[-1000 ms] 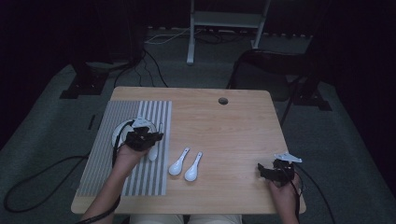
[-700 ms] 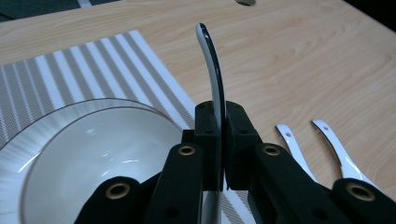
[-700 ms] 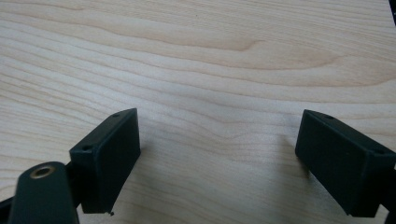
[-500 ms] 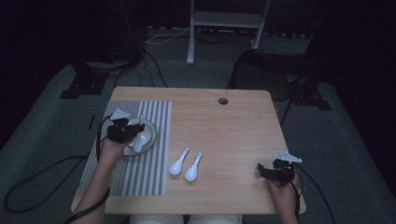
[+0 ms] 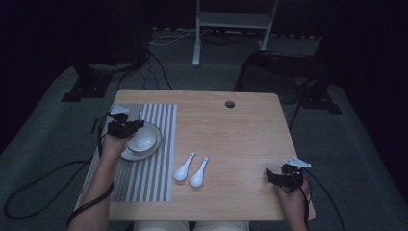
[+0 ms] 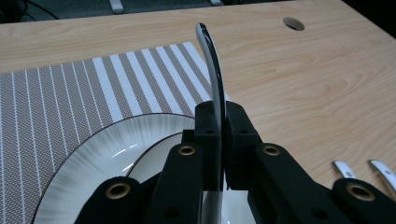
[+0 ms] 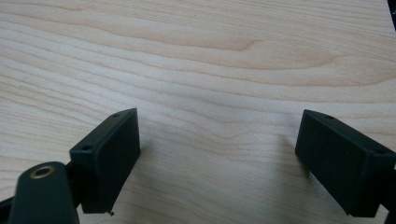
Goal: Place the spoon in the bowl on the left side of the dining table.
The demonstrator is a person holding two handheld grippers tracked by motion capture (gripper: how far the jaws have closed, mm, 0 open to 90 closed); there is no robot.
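Left gripper (image 6: 215, 140) clamped on bowl (image 5: 143, 139) rim over plate (image 5: 126, 155) on mat (image 5: 149, 178); right gripper (image 7: 219, 163) wide, idle on desk (image 5: 240, 130); judged mid-placement: next, lower and release.

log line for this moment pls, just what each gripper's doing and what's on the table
left gripper: shut on bowl rim, over plate on mat | right gripper: open, over bare table | two spoons: loose on table

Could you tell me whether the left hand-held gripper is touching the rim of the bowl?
Touching. In the left gripper view the left hand-held gripper has its jaws shut on the bowl rim, with no gap on either side.
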